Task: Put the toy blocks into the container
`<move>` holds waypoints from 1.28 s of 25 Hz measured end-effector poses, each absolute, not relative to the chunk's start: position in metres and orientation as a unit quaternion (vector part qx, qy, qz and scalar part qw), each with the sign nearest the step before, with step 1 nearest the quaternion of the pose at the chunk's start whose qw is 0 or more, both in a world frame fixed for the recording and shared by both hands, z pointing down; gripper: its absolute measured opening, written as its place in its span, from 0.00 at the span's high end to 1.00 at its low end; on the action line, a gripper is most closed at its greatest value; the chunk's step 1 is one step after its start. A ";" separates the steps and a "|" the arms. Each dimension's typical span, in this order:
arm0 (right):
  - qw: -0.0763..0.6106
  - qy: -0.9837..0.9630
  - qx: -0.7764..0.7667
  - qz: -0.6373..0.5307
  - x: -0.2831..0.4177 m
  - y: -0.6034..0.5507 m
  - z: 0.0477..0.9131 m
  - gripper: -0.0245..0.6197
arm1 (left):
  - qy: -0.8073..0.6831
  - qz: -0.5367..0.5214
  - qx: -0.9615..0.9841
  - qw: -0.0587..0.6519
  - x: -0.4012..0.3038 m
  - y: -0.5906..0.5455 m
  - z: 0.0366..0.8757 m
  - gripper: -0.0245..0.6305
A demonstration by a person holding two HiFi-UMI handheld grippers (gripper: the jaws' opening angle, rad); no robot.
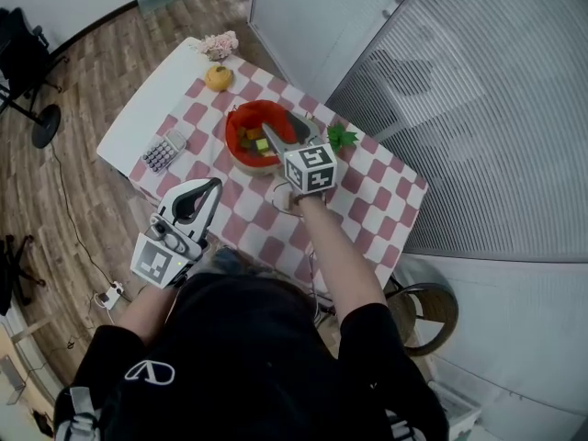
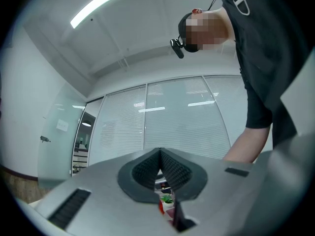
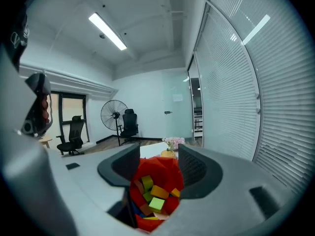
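Head view: the right gripper (image 1: 278,139) hangs over the red container (image 1: 250,118) on the checked table (image 1: 372,186), covering part of the blocks (image 1: 254,141) inside. The left gripper (image 1: 211,187) sits near the table's edge.

Left gripper view: the jaws meet at the tips with nothing between them. A red-green sliver below is too small to name.

Right gripper view: the jaws stand apart and bare. The container shows beyond them, its near rim cut off.

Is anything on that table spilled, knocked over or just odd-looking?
Nothing stands out. The toy blocks sit inside the red container, which stands upright on the checked cloth; the calculator lies flat nearby.
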State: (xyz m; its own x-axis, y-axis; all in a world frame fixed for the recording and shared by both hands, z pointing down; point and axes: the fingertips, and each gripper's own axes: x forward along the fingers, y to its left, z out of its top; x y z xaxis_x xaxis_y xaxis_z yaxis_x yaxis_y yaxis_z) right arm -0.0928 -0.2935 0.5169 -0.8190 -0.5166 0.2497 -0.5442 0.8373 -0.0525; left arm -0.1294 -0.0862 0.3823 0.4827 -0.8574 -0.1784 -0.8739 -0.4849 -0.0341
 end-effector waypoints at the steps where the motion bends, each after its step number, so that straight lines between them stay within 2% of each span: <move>1: 0.104 -0.953 0.279 0.056 -0.091 -0.291 0.508 0.58 | 0.503 0.075 -0.859 0.064 -0.128 -0.088 0.378 0.95; 9: 0.025 -0.956 0.292 0.007 -0.053 -0.248 0.426 0.58 | 0.479 0.091 -0.871 0.062 -0.115 -0.098 0.371 0.95; 15: -0.011 -0.952 0.306 -0.021 -0.014 -0.209 0.382 0.60 | 0.460 0.107 -0.879 0.064 -0.104 -0.106 0.361 0.95; 19: -0.017 -0.946 0.322 -0.034 0.011 -0.180 0.371 0.60 | 0.447 0.118 -0.884 0.068 -0.094 -0.112 0.349 0.95; 23: -0.015 -0.938 0.343 -0.040 0.034 -0.154 0.374 0.61 | 0.428 0.087 -0.898 0.060 -0.088 -0.110 0.373 0.95; 27: -0.017 -0.931 0.363 -0.032 0.055 -0.135 0.378 0.61 | 0.421 0.139 -0.894 0.072 -0.077 -0.119 0.335 0.95; 32: -0.009 -0.927 0.374 -0.030 0.064 -0.127 0.384 0.62 | 0.409 0.111 -0.903 0.061 -0.073 -0.122 0.356 0.95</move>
